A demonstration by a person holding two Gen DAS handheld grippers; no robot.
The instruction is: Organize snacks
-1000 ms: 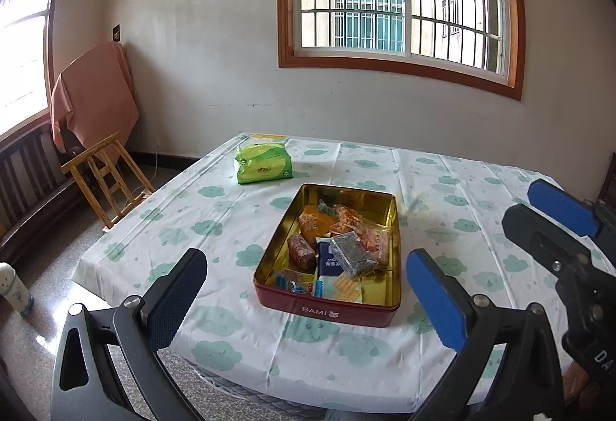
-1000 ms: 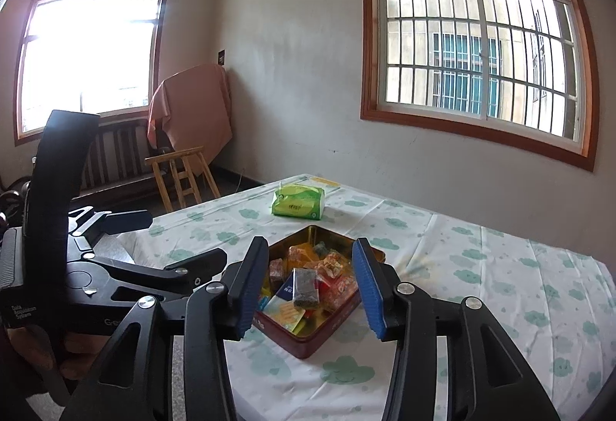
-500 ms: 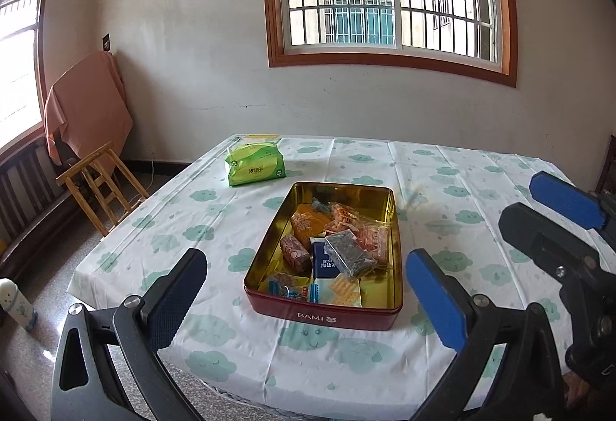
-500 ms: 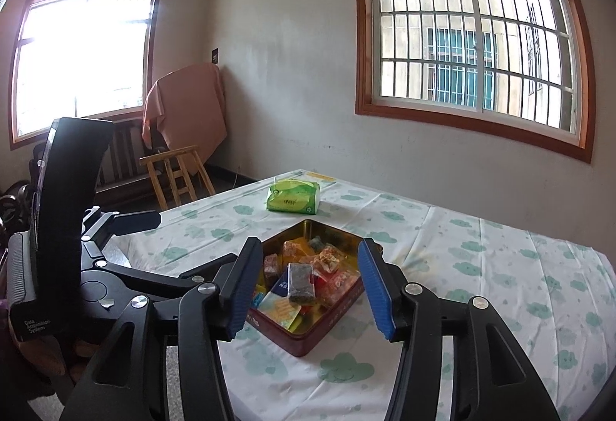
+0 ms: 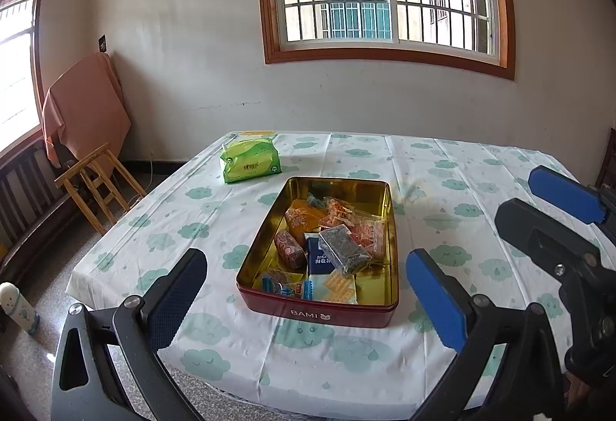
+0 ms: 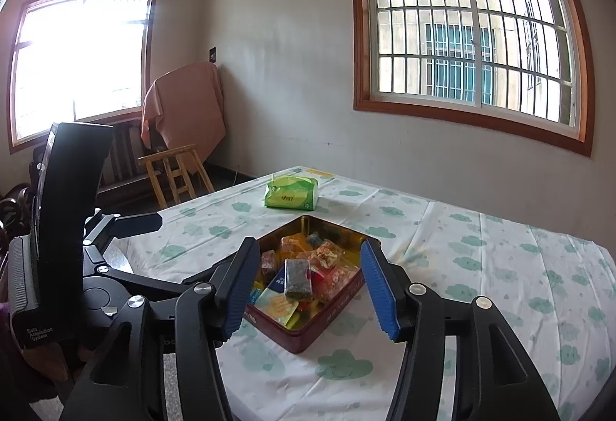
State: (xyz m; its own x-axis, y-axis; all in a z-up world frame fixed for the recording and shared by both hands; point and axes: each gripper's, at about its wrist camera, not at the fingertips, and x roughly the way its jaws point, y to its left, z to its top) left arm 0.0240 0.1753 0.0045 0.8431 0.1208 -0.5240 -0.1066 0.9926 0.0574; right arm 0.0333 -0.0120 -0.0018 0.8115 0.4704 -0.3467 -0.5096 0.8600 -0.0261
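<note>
Hovering, left tongs (image 5: 304, 290): held level and low at the near edge of the worktop (image 5: 454, 167), pointing forward at the tin; the two padded fingers are spread wide with nothing between them, one at 7 o'clock and one at 5 o'clock in the left wrist view.
Right tongs (image 6: 312, 286): also held above the near edge, aimed at the tin from its right corner; the blue pads stand apart and grip nothing. In the left wrist view they show at 3 o'clock, off the tin's right side.
Relation of the two: side by side, well apart from the tin, neither touching it nor each other as far as can be seen.
Snack tin (image 5: 265, 299): a red rectangular tin with a gold inside and "BAMI" on its near wall, lying flat near the middle of the worktop, lid off.
Snacks (image 5: 327, 240): a loose heap of wrapped packets inside the tin, filling the near and middle part; a dark packet (image 6: 297, 276) lies on top, an orange one (image 5: 302, 221) toward 12 o'clock, a blue one beneath the dark packet.
Tissue pack (image 5: 250, 163): green, on the worktop at 11 o'clock from the tin, apart from it.
Tablecloth: white with green clouds.
Wooden stool (image 5: 96, 182): on the floor at 9 o'clock, off the worktop's left corner.
</note>
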